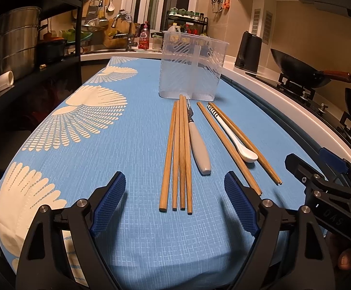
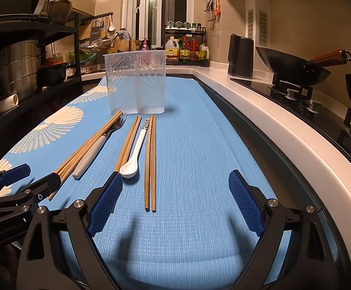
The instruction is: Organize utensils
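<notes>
left hand-held gripper (image 1: 175, 200) open, empty | right hand-held gripper (image 2: 175, 203) open, empty | chopsticks (image 1: 177, 154), fork (image 1: 198, 145), spoon (image 1: 235, 137) before holder (image 1: 189, 67)

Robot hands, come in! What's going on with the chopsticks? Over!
Both grippers, left and right, jaws open, empty. Wooden chopsticks, white ceramic spoon and grey-handled fork lie before the empty clear plastic holder. Nothing blocking.

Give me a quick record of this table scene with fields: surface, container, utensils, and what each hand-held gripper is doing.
surface: blue tablecloth with white fan pattern
container: clear plastic utensil holder, upright, divided, looks empty
utensils: four wooden chopsticks bundled; fork beside them; white ceramic spoon lying between more chopsticks
left hand-held gripper: open, holding nothing
right hand-held gripper: open, holding nothing
</notes>
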Demonstrator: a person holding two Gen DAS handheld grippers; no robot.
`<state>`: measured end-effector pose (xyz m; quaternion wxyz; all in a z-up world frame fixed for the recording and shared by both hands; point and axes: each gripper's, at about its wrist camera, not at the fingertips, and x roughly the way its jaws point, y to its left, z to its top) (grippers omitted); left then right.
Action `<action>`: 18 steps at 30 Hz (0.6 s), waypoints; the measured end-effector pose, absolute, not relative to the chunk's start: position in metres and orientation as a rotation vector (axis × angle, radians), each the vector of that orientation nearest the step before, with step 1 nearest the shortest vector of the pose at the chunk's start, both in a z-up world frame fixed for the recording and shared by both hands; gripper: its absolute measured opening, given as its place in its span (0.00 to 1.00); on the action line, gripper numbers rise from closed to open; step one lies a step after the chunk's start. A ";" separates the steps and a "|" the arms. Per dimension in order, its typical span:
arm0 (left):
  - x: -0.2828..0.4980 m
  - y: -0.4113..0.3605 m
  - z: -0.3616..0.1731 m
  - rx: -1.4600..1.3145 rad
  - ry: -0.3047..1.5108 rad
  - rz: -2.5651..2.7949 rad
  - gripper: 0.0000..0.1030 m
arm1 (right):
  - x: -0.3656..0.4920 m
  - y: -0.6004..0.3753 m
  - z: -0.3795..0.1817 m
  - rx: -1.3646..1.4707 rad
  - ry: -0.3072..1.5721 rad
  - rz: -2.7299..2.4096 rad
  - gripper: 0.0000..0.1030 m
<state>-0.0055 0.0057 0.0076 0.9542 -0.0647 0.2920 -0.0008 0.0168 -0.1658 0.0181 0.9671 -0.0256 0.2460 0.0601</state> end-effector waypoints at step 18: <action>-0.004 0.005 0.007 -0.141 0.601 -0.005 0.77 | 0.016 -0.166 0.018 -0.050 0.495 0.121 0.85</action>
